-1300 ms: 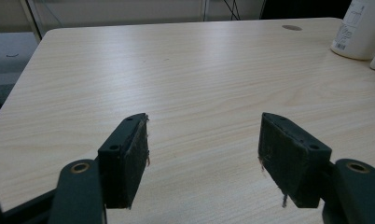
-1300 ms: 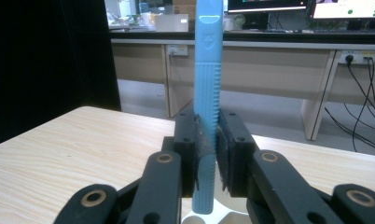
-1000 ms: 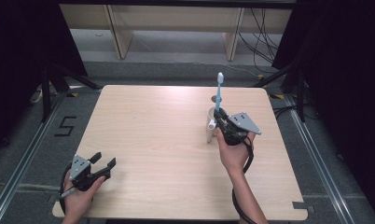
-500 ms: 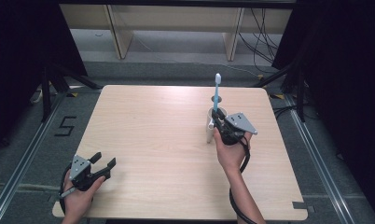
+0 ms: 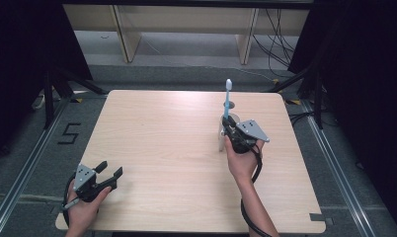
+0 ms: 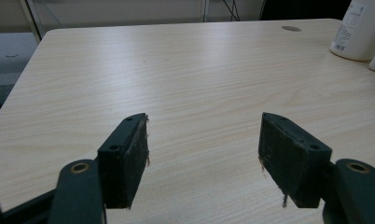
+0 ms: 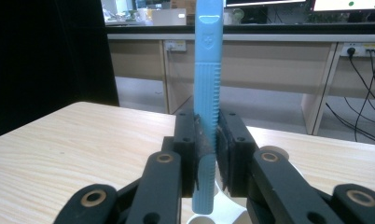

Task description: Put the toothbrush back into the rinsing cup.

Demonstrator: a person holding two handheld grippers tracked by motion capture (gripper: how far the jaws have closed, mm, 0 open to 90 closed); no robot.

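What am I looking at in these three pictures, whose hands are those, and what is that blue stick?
A person sits at a wooden table, holding a two-jaw gripper in each hand. The high view looks down from above; the other two cameras ride on the grippers. The left gripper rests near the table's near left corner, jaws open and empty. The right gripper is shut on an upright blue toothbrush, held over a white cup. A white bottle shows in the left gripper view.

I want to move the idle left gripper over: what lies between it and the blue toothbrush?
In the high view, bare light wooden tabletop separates the open left gripper from the blue toothbrush.
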